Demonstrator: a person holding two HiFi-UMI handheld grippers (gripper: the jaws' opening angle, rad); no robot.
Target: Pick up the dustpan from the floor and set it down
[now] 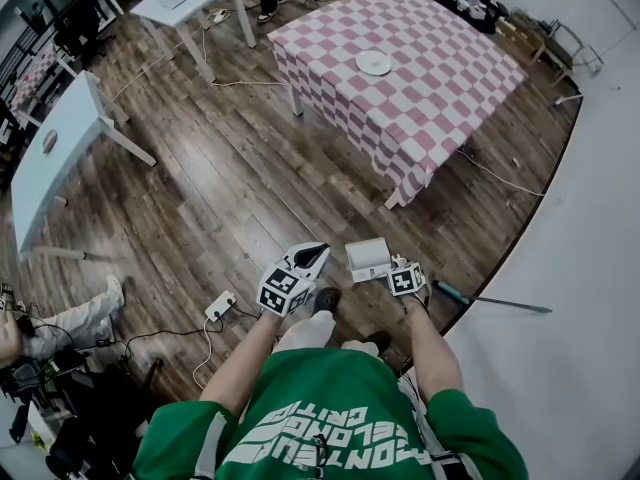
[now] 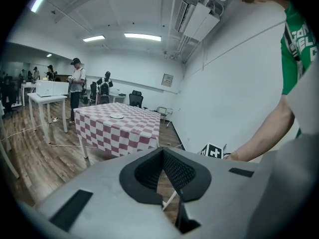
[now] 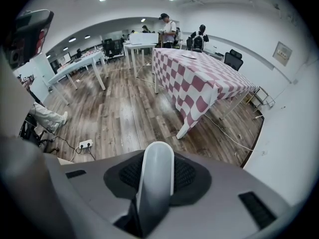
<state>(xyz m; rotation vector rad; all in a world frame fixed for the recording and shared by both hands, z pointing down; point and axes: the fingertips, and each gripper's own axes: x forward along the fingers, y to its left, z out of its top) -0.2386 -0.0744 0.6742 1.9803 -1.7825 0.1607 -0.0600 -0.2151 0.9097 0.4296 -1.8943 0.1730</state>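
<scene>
The only lettering is white block capitals across the chest of the person's green T-shirt (image 1: 330,423). In the head view it runs in three lines, upside down (too warped to read with certainty). In the left gripper view the frame edge cuts it to what look like "CO" and "HEL". The small framed notice (image 2: 167,79) on the white wall is too small to read.

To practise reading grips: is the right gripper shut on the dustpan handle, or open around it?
Shut on it: the right gripper has the pale dustpan handle pressed between both black pads.
</scene>
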